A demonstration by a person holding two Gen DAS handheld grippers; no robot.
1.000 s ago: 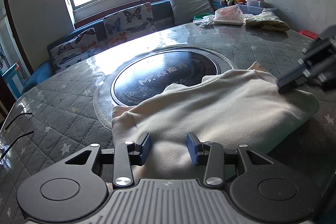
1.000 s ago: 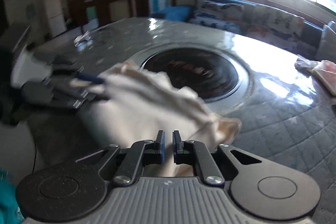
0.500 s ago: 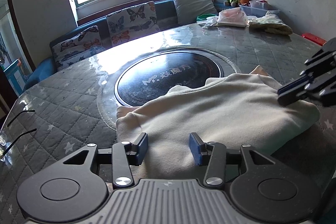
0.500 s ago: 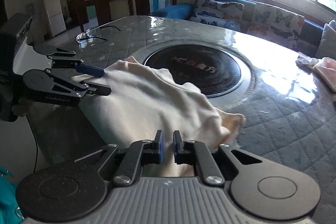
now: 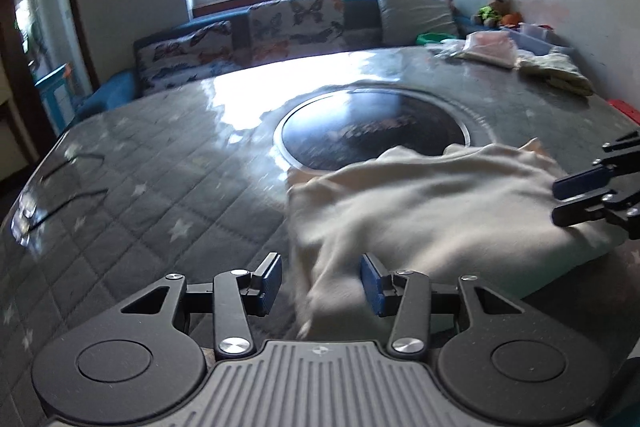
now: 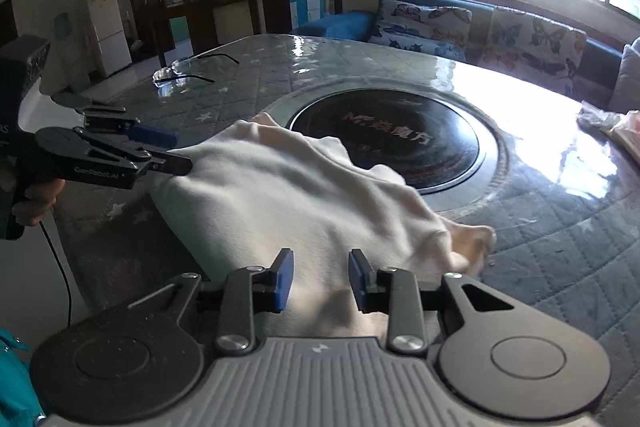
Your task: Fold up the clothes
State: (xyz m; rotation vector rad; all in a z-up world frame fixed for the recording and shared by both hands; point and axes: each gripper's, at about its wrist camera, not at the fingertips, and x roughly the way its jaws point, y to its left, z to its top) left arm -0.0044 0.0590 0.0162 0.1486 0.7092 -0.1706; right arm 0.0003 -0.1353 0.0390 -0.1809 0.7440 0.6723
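A cream garment (image 5: 432, 211) lies folded on the grey quilted table (image 5: 160, 195), partly over the black round hob. It also shows in the right wrist view (image 6: 288, 199). My left gripper (image 5: 320, 281) is open at the garment's near left corner, with cloth between its pads, not clamped. It also shows at the left of the right wrist view (image 6: 176, 151). My right gripper (image 6: 320, 281) is open over the garment's near edge, holding nothing. It also shows at the right edge of the left wrist view (image 5: 560, 199).
The black round hob (image 6: 384, 139) sits in the table's middle. A pair of glasses (image 6: 180, 75) lies near the far table edge. More folded clothes (image 5: 492, 49) lie at the table's far right corner. A sofa (image 5: 280, 27) with butterfly cushions runs under the window.
My right gripper has opened and let go of the garment. My left gripper has opened wider and shifted left along the garment's edge.
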